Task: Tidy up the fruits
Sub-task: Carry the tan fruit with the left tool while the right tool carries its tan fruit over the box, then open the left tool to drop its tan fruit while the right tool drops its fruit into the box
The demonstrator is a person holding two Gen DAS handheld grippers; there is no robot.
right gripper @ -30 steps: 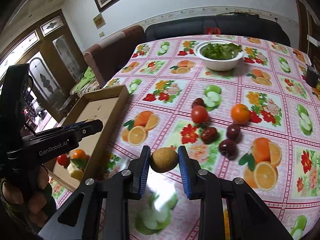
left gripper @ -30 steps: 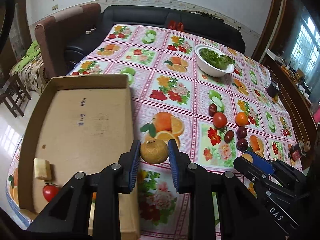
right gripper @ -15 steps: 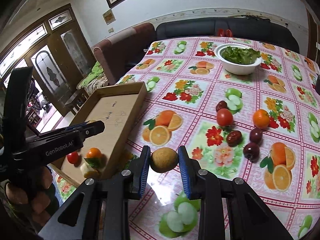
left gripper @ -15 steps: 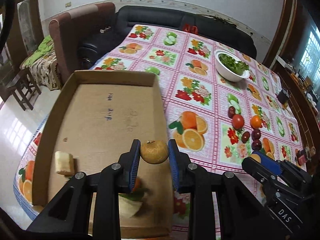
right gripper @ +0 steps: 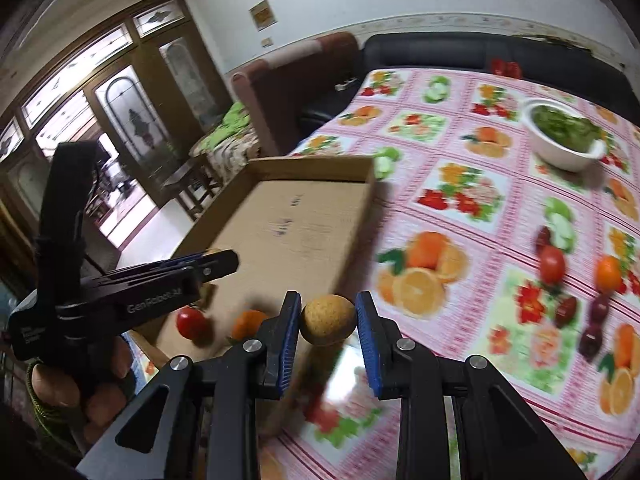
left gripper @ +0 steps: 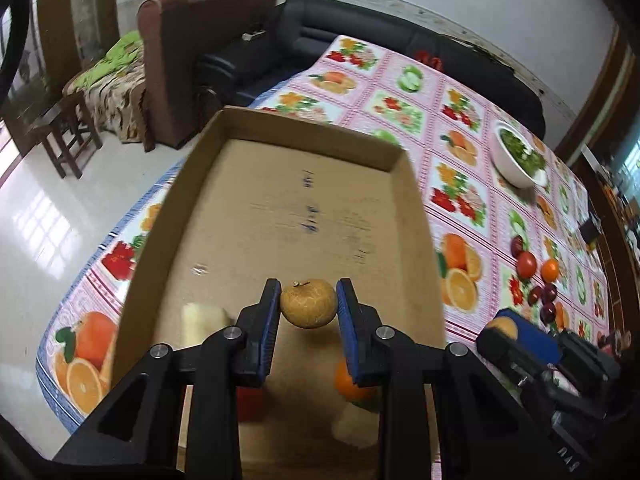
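table [left gripper: 400,92], fruit-print pink oilcloth: fills the right and upper part of both frames.

cardboard tray [left gripper: 304,136], shallow, open top: centre of the left wrist frame, left-centre of the right wrist frame [right gripper: 312,164]; long axis runs away from the camera. handwriting on the floor.

white bowl of greens [left gripper: 516,160]: upper right, well apart from the tray.

left gripper [left gripper: 308,308]: lower centre, blue pads clamped on a tan, rough-skinned round fruit [left gripper: 308,308] with a short stem. it hangs over the near half of the tray floor, inside the walls; judged ready to lower and let go.

right gripper [right gripper: 328,320]: lower centre of its frame, pads pressed on a second tan round fruit [right gripper: 328,320]. the tray's right wall lies just up and left of it, so this fruit is judged outside the tray, over the tablecloth; a leftward carry is needed. the left gripper is the nearer one to a drop.

tray contents, near end: red tomato [right gripper: 192,322], orange [right gripper: 250,322], pale cut pieces [left gripper: 202,318], blurred.

loose fruit on the cloth, right edge: tomato [right gripper: 552,264], orange [right gripper: 608,274], several dark plums [right gripper: 590,338], exact count unclear in blur.
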